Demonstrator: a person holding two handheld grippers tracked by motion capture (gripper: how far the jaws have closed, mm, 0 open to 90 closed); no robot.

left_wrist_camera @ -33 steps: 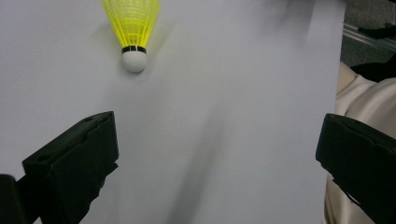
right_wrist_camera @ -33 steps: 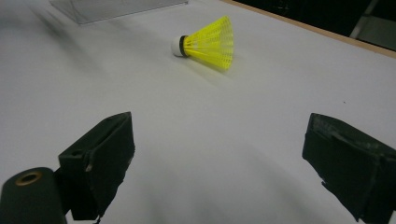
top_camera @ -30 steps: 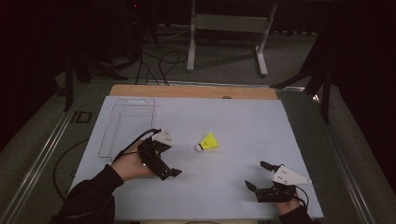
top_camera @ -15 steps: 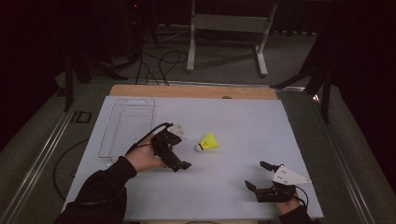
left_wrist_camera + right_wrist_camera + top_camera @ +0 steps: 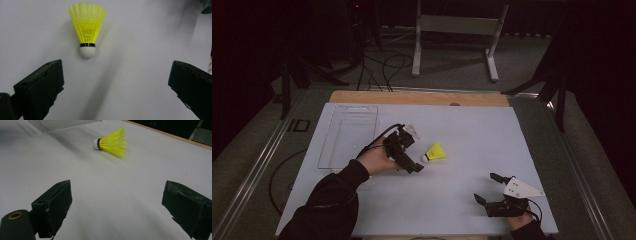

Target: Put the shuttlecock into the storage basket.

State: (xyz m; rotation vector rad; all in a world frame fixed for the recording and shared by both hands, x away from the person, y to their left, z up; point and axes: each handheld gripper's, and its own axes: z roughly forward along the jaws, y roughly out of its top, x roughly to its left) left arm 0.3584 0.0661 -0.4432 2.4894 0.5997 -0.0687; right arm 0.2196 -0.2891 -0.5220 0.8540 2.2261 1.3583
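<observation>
The yellow shuttlecock (image 5: 435,151) lies on its side on the white table (image 5: 472,130), untouched. The left gripper (image 5: 412,162) has moved right since a second ago and is now just beside its cork, jaws wide apart, probably about to grasp. The right gripper (image 5: 492,189) stays open, well apart.

dark room, grey floor (image 5: 452,80), white metal stand (image 5: 457,25), cables (image 5: 384,62)
</observation>
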